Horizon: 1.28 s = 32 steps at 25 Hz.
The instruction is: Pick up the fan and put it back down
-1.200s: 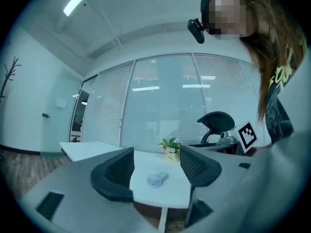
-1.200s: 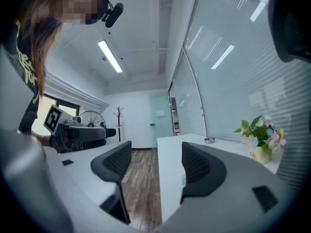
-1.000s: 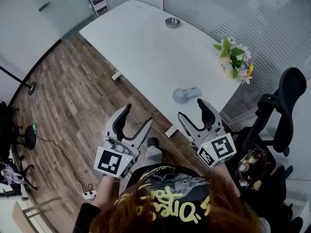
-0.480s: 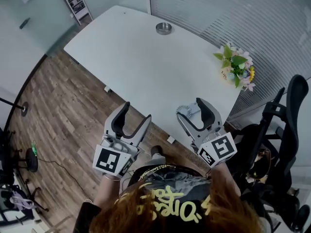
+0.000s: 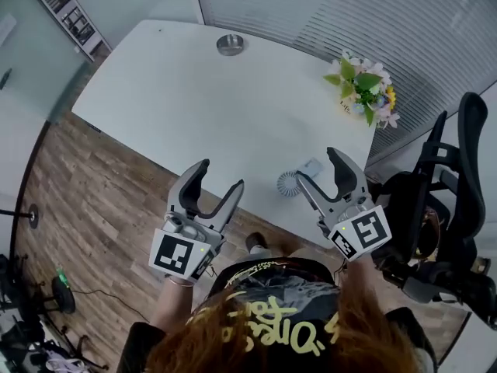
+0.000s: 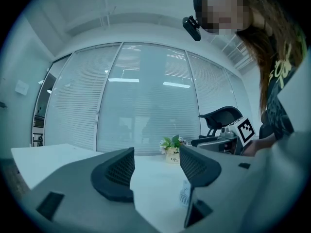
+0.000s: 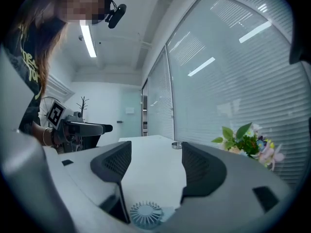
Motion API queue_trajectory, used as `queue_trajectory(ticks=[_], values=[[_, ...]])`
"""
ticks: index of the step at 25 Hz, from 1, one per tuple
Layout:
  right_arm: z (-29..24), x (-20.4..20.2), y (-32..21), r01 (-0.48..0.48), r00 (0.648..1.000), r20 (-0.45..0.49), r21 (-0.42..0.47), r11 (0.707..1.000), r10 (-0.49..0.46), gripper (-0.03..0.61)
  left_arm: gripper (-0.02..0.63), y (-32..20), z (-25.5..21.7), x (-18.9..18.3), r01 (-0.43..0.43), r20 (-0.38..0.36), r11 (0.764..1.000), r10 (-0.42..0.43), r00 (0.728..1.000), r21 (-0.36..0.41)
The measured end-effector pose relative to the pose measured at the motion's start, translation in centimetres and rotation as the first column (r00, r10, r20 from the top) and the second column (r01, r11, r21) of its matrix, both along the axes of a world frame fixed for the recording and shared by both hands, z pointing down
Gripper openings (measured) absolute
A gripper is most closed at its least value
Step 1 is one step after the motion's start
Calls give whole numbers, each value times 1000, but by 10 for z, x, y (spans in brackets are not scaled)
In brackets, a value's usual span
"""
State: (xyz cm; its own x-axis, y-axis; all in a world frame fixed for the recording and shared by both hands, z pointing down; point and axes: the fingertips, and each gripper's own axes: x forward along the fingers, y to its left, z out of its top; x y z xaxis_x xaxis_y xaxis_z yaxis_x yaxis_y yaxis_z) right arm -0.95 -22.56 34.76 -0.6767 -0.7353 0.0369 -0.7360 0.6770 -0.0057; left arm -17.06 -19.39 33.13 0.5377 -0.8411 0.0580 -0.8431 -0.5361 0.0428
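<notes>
A small pale-blue hand fan [image 5: 292, 183] lies flat near the white table's front edge, its short handle [image 5: 311, 165] pointing away to the right. My right gripper [image 5: 320, 168] hovers over it, jaws open and empty; in the right gripper view the fan's round grille [image 7: 145, 212] shows low between the open jaws [image 7: 154, 165]. My left gripper [image 5: 216, 176] is open and empty at the table's front edge, left of the fan. In the left gripper view the fan [image 6: 184, 196] peeks past the right jaw of that gripper [image 6: 156, 165].
On the white table [image 5: 186, 99] a flower pot [image 5: 360, 92] stands at the far right and a round metal dish [image 5: 229, 44] at the back. A black office chair [image 5: 450, 185] is to the right. Wooden floor [image 5: 85, 200] lies to the left.
Both grippers have come up to the table's front edge. The right one now sits over the fan, which earlier lay ahead of it. Both jaws stayed open.
</notes>
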Motion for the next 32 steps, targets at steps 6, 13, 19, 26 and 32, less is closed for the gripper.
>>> queue_trajectory(ticks=[6,13,19,26,32], values=[[21,44,-12,-58,996,-65,-20,998,57,310,278,-13,12,14,-47,-27,999,47,999,-3],[62,48,-11,44,971,-232,-28,999,-49,310,275,-19,16,24,-45,-34,999,45,998,-21],[108,39,-15,164,943,-277,-93,982,-183,310,272,-20,24,24,-35,-21,998,34,999,-46],[144,39,-24,273,902,-299,-164,948,-311,310,267,-23,32,23,-23,9,997,24,1000,-77],[173,28,-25,397,814,-349,-249,883,-465,310,267,-23,33,29,-48,38,996,51,998,-69]])
